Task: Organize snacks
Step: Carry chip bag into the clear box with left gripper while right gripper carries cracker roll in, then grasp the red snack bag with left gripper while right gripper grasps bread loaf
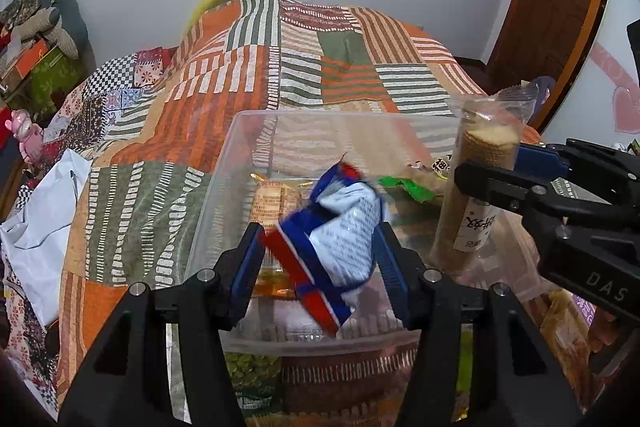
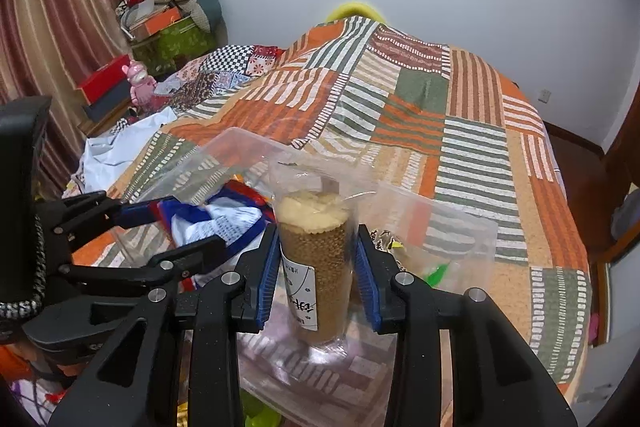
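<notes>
Fingers of the left gripper [image 1: 318, 259] pinch a crinkly, light blue-and-white snack bag [image 1: 340, 239] mid-body, while the right gripper [image 2: 318, 275] clamps a stiff, fragile biscuit roll [image 2: 316, 267] over the clear bin [image 1: 224, 179]

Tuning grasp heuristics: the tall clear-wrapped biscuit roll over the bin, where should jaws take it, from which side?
Grip the biscuit roll mid-body, pads on opposite sides of the cylinder, approaching horizontally from the near side, as the right gripper does. It stands upright; the crinkled wrapper top gives nothing firm, and the clear bin wall blocks its base.
</notes>
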`<state>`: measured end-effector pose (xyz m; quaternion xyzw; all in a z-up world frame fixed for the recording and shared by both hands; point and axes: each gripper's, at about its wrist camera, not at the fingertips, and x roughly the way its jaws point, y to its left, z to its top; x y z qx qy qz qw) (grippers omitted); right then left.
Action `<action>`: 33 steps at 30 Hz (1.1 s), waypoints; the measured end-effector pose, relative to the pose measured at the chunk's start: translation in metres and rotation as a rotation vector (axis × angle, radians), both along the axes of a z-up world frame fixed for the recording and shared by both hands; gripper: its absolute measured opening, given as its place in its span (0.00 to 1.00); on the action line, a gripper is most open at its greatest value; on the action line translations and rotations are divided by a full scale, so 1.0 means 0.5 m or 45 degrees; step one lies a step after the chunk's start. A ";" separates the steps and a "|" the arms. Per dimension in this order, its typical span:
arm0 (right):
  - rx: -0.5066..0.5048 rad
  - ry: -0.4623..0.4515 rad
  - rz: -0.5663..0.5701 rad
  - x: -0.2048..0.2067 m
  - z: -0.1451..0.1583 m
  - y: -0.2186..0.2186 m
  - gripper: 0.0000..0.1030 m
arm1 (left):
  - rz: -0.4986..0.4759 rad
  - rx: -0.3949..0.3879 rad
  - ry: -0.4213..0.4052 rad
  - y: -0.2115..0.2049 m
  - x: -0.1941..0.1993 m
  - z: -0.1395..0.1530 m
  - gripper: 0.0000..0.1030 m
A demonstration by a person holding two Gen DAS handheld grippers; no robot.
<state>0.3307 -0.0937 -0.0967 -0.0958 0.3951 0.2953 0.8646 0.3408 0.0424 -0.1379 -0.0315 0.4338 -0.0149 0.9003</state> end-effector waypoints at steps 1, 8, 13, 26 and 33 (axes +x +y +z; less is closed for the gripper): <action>-0.004 -0.003 -0.007 -0.002 0.001 -0.003 0.33 | 0.000 0.001 -0.002 0.001 -0.004 0.003 0.54; 0.033 -0.049 -0.056 -0.022 0.027 -0.033 0.54 | 0.007 0.003 -0.032 0.012 -0.043 0.030 0.54; 0.059 -0.106 -0.070 -0.057 0.063 -0.060 0.59 | 0.006 0.007 -0.068 0.016 -0.091 0.061 0.60; 0.115 -0.256 -0.073 -0.201 0.116 -0.121 0.75 | -0.012 0.067 -0.148 -0.006 -0.249 0.114 0.69; 0.130 -0.243 -0.075 -0.269 0.089 -0.140 0.75 | -0.038 0.039 -0.142 -0.022 -0.327 0.098 0.78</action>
